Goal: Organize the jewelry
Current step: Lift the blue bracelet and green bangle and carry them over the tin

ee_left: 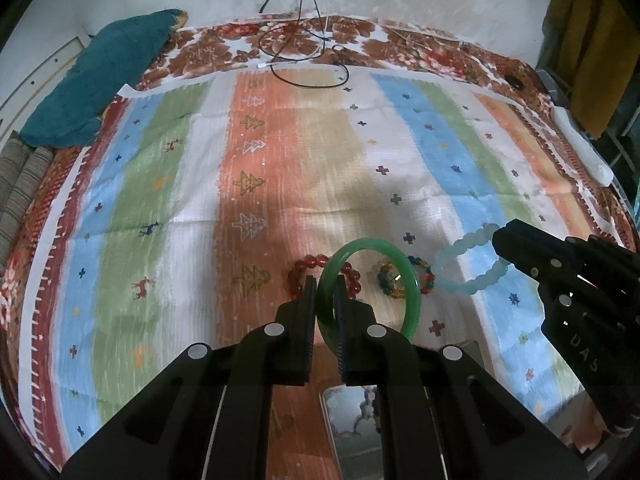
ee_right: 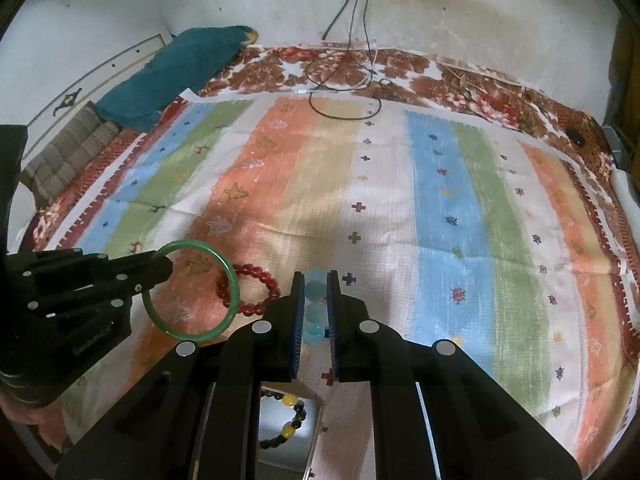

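The left gripper (ee_left: pixel 325 294) had its jaws pinched on the rim of a green bangle (ee_left: pixel 412 280), which stood up between the pads and arched away to the right of them, lifted off the cloth. Just beyond the left fingertips, partly behind the bangle, lay a red bead bracelet (ee_left: pixel 306 264) on the striped cloth (ee_left: pixel 256 184). A little farther right of the jaws sat a multicoloured bead bracelet (ee_left: pixel 390 280), seen partly through the bangle's ring.

The right gripper (ee_right: pixel 316 300) had its jaws closed on a pale blue bead bracelet (ee_right: pixel 314 312), several beads stacked between the blue pads. From the left wrist view that bracelet hung as a loop from the right fingertips, above the blue stripe. To the left of the right jaws, the red bracelet rested on the cloth, and the bangle overlapped it in view.

Below the right jaws, a small mirror-like surface showed a black-and-yellow bead bracelet (ee_right: pixel 294 416).

Far ahead of both jaws, dark cables (ee_left: pixel 304 56) coiled at the cloth's far edge by the wall, and a teal pillow (ee_left: pixel 100 80) lay far off to the left.
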Tool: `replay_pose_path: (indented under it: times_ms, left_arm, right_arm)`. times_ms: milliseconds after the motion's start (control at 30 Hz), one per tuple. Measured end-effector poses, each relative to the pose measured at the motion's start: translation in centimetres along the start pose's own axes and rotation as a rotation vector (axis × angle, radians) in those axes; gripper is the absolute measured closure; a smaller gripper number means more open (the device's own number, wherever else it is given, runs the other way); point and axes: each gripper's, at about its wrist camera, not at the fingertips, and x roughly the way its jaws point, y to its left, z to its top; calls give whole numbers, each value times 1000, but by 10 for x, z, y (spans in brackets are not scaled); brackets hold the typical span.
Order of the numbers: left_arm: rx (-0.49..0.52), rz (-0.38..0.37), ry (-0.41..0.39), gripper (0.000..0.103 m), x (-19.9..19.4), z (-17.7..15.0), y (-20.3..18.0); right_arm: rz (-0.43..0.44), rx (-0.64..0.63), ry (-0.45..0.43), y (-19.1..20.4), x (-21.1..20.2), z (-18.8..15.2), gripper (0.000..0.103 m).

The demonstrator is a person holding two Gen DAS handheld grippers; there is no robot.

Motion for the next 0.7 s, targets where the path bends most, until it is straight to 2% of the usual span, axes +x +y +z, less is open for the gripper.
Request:
replay_pose_path:
  times_ms: [700]
  left_arm:
    - [21,9,-34,95,-31,-32,-8]
  right_arm:
    - [25,-14,-54,12,-39,-24,91]
